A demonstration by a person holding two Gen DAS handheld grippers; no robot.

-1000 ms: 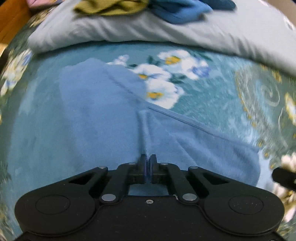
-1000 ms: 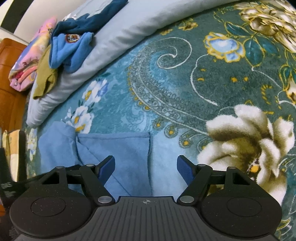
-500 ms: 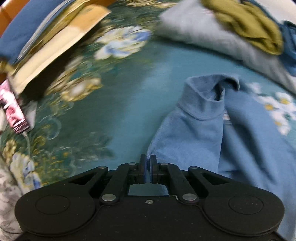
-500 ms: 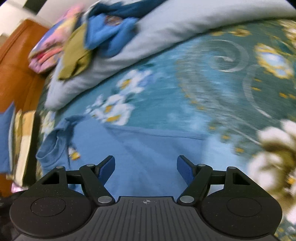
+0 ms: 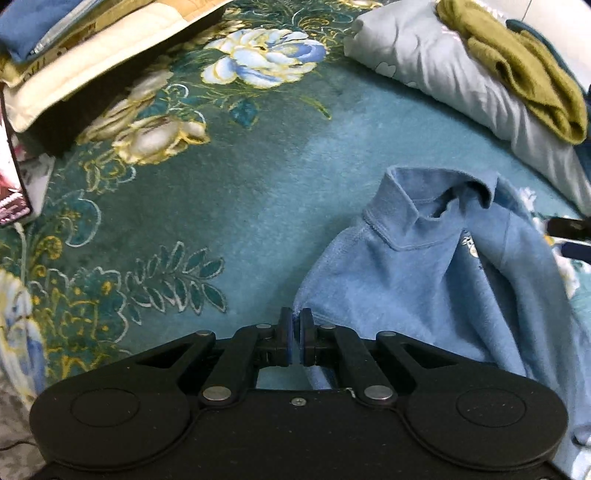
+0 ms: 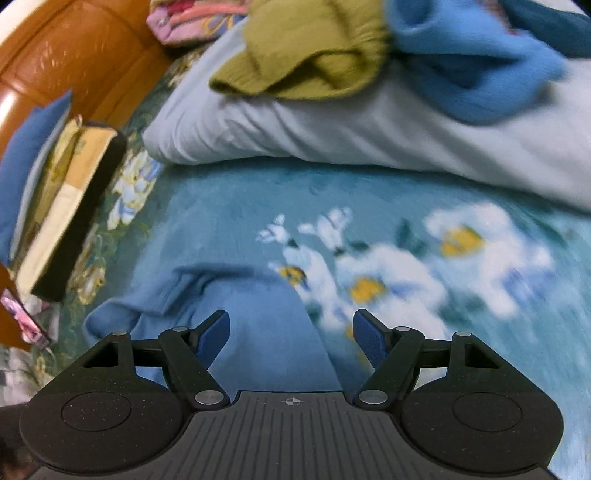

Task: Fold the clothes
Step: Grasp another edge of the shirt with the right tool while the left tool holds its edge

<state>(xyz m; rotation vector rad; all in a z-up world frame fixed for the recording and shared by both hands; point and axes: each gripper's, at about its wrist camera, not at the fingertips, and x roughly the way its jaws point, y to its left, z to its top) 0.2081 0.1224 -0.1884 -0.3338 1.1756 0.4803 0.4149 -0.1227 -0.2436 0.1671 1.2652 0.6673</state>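
A light blue collared sweatshirt [image 5: 424,280] lies partly folded on the teal floral bedspread [image 5: 240,206], its collar pointing away from me. My left gripper [image 5: 295,325] is shut on the sweatshirt's near left edge. In the right wrist view the same sweatshirt [image 6: 258,325] lies under my right gripper [image 6: 291,332], which is open and empty just above it. The tip of the right gripper shows at the right edge of the left wrist view [image 5: 569,229].
A grey pillow [image 5: 461,74] at the back carries an olive garment [image 5: 524,74] and a bright blue garment [image 6: 472,62]. Stacked cushions and bedding [image 5: 85,62] sit at the left. A brown headboard [image 6: 55,66] stands beyond. A pink folded pile [image 6: 192,18] lies at the far back.
The left gripper has swung left while holding the sweatshirt, so the collar is now in view. The right gripper has moved toward the pillow and over the sweatshirt, staying open.
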